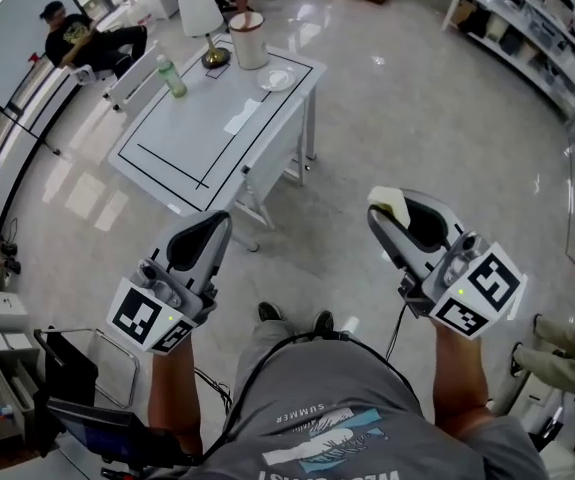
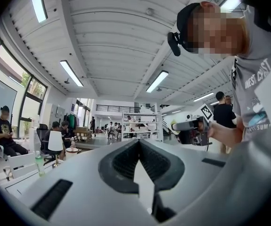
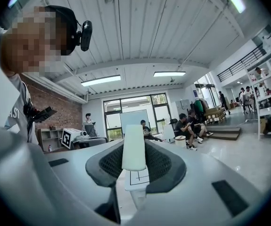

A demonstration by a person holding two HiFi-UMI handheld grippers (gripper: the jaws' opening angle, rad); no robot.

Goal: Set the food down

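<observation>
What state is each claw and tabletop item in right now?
Left claw: shut, empty.
Right claw: shut on pale cream food slab, not yet set down.
Green plastic bottle: upright on white table.
White-shaded lamp: upright.
White round bucket: upright.
Small white plate: flat on table.

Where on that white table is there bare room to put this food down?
The near half of the table, from the napkin to the near edge, is bare: room for the food. The far end is crowded: lamp, bucket, bottle, plate.
</observation>
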